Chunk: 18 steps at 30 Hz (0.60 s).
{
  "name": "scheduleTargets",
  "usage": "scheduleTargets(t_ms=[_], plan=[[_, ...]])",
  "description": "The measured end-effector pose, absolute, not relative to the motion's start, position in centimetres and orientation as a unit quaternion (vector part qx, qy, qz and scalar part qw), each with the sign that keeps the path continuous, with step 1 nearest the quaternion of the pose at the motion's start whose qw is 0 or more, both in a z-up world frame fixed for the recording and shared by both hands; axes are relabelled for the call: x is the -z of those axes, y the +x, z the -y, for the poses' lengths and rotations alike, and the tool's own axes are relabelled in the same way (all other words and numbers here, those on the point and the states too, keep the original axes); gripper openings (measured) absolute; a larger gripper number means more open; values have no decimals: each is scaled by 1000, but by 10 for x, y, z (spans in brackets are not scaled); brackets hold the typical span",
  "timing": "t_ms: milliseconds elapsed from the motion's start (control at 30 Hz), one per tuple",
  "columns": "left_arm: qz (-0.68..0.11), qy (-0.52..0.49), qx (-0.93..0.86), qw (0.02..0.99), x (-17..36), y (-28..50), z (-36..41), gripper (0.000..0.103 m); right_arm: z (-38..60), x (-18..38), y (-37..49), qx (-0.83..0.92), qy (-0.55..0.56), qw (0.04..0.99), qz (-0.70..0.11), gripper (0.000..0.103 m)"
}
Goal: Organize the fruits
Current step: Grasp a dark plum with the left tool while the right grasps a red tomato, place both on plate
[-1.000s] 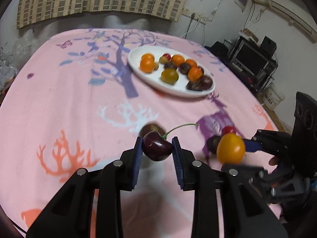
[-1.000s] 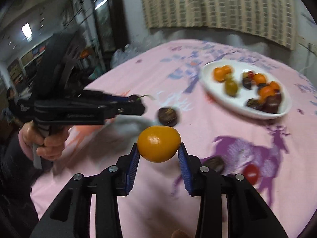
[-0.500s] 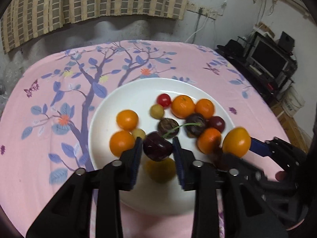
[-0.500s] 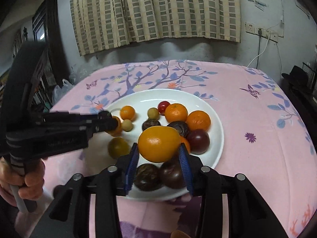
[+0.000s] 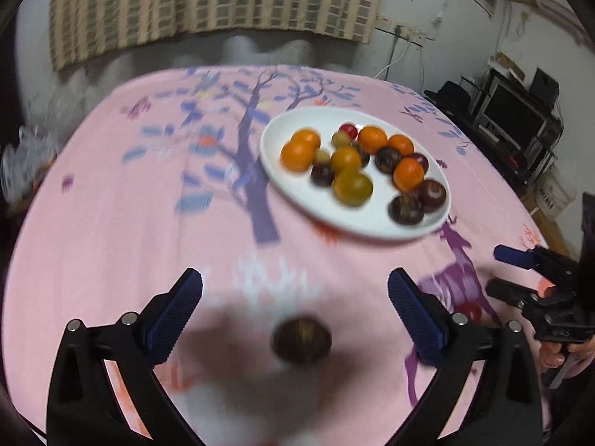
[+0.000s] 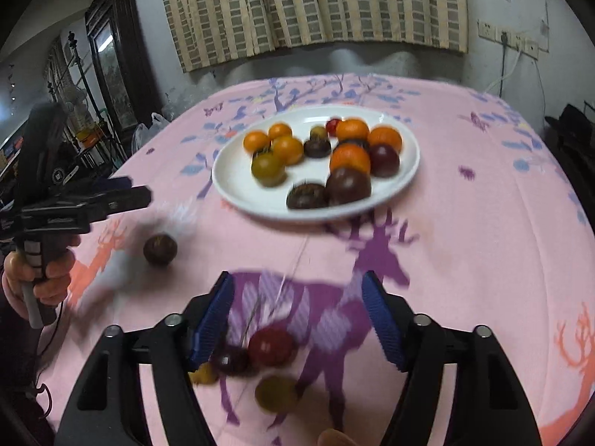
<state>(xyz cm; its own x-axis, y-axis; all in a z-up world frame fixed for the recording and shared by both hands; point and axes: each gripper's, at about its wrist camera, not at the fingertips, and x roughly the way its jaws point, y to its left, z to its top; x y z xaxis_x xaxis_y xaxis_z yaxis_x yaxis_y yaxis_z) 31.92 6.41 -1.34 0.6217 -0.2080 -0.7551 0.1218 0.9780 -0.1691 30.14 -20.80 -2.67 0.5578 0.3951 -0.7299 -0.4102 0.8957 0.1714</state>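
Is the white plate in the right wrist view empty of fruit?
No: the white plate holds a cluster of orange, dark and greenish fruits.

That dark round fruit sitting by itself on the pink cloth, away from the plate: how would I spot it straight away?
Start at the white plate piled with fruit on the pink tablecloth. Come toward the camera and left, near the orange deer print, to the lone dark fruit. It lies alone on bare cloth, while the other loose fruits cluster by the right gripper.
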Motion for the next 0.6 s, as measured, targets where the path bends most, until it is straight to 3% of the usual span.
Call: scheduleTargets(t_ms=[100, 233, 367, 533, 567, 600], plan=[[-424, -87, 88, 897, 24, 290, -78, 98, 204, 40, 296, -237, 9, 870, -433, 50], [-401, -97, 82, 907, 24, 261, -85, 98, 200, 55, 291, -228, 18, 858, -460, 47], [-401, -78, 75, 910, 30, 255, -82, 98, 198, 63, 290, -235, 29, 849, -472, 28], [-397, -25, 98, 912, 36, 260, -57, 98, 208, 43, 284, -229, 45, 871, -433, 28], [-397, -15, 96, 913, 37, 263, -53, 95, 210, 40, 283, -229, 48, 874, -425, 28], [-397, -3, 91, 913, 39, 269, -50, 84, 211, 38, 281, -229, 51, 876, -421, 28]])
